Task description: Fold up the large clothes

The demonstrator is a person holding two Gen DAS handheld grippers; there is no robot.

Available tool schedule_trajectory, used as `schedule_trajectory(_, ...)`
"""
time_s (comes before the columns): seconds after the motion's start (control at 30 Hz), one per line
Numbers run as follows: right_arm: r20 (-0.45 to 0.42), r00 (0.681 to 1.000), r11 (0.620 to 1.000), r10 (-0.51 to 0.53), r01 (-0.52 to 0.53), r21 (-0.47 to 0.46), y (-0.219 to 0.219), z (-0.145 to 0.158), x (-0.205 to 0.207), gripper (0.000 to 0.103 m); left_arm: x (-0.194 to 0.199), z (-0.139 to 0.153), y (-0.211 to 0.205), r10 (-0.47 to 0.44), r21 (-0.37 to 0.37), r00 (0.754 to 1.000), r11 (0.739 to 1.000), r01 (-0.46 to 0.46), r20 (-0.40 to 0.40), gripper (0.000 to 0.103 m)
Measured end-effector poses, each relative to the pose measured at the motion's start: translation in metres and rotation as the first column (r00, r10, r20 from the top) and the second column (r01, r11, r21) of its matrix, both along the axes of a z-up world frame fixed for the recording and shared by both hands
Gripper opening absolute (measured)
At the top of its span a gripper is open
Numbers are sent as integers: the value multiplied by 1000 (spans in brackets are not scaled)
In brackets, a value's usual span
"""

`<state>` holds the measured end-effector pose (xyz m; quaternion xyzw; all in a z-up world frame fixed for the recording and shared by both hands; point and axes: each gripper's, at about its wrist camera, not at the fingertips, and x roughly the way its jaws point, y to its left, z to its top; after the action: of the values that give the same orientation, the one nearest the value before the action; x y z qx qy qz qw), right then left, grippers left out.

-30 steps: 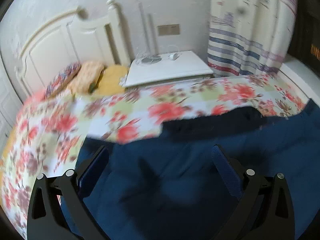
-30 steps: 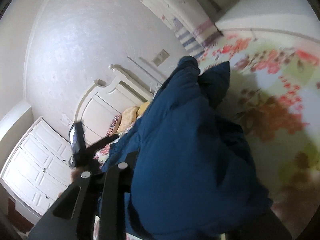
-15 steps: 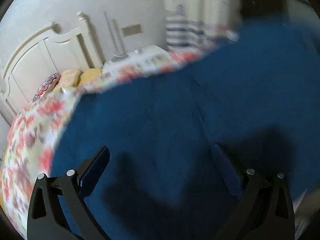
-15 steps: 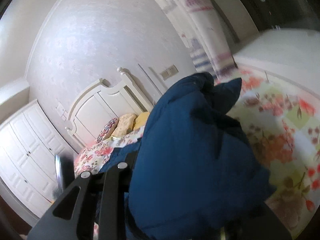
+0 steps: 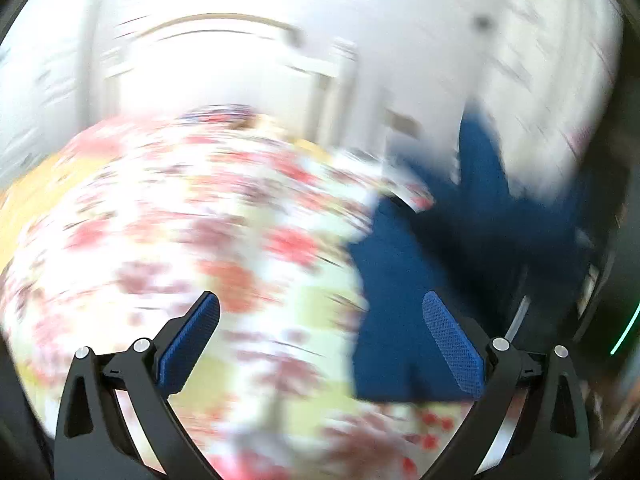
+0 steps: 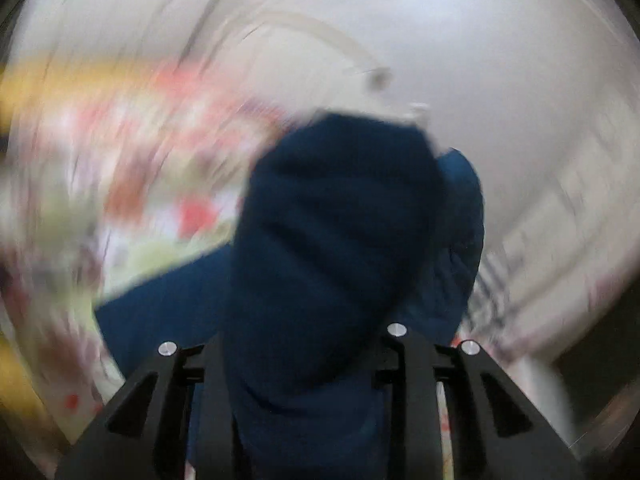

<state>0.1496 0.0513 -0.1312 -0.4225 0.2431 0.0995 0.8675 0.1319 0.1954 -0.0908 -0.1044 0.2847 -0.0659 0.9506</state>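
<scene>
A large dark blue garment is bunched between the jaws of my right gripper, which is shut on it and holds it up in front of the camera. In the left wrist view the same blue garment hangs and lies to the right over the floral bedspread. My left gripper is open and empty above the bedspread; its right finger is beside the garment's edge. Both views are heavily motion-blurred.
A white headboard and white wall stand behind the bed. A yellow strip runs along the bed's left edge. The right wrist view shows blurred bedspread at left and pale wall at right.
Both grippers have swung fast. The left gripper's view turned from the blue garment to the bedspread, the garment now at its right. The right gripper still holds the bunched garment.
</scene>
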Motion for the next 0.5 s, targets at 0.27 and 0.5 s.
schedule_trajectory(0.27,129,988,974,82,-51,-223,22,-53,-18,35,34,28,-9,-100,3,994,995,100,46,98)
schedule_trajectory(0.5,171,977,960,123,-73,-271,32,-55,-28,47,158,61,-156,-509,146,857,844,516,-82,98)
